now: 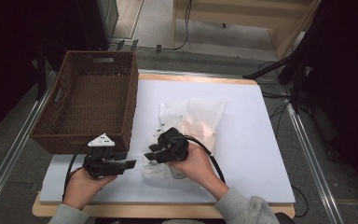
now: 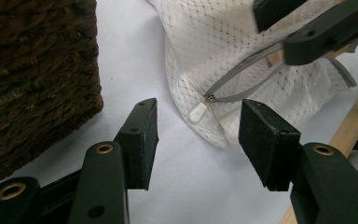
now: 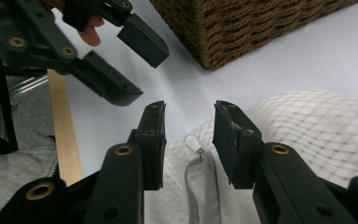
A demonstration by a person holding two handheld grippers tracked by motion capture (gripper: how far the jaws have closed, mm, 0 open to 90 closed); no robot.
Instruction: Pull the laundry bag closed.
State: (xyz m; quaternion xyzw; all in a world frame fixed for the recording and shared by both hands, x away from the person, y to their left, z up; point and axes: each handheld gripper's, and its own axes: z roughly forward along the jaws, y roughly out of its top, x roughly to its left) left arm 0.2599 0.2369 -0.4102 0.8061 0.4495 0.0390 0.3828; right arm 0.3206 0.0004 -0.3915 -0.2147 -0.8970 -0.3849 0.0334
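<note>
Between the parted jaws of your right gripper (image 3: 188, 140) sits the white zipper pull (image 3: 195, 143) of a white mesh laundry bag (image 3: 307, 135); the pads straddle it without pressing on it, so this gripper is released and holds nothing. From the pull, the grey-edged zipper runs down toward 6 o'clock in the right gripper view.

Your left gripper (image 2: 198, 140) is also spread wide and holds nothing. In its own view the same zipper pull (image 2: 198, 111) lies just beyond the gap, at about 12 o'clock from the jaws, resting on the table. The zipper (image 2: 242, 77) climbs from there toward 2 o'clock, where your right gripper's black jaws hang over the bag (image 2: 214, 42).

From the high view, the two grippers face each other near the front edge, the left gripper (image 1: 121, 164) at 9 o'clock from the right gripper (image 1: 151, 154). The mesh bag (image 1: 196, 119) lies crumpled at the table's middle. A brown woven basket (image 1: 58, 126) stands at 10 o'clock from the bag, just beside it.

No writing or label can be read anywhere.

The work surface is a pale sheet (image 1: 251, 140) on a wooden board. Grey floor, cables and dark curtains surround it.
</note>
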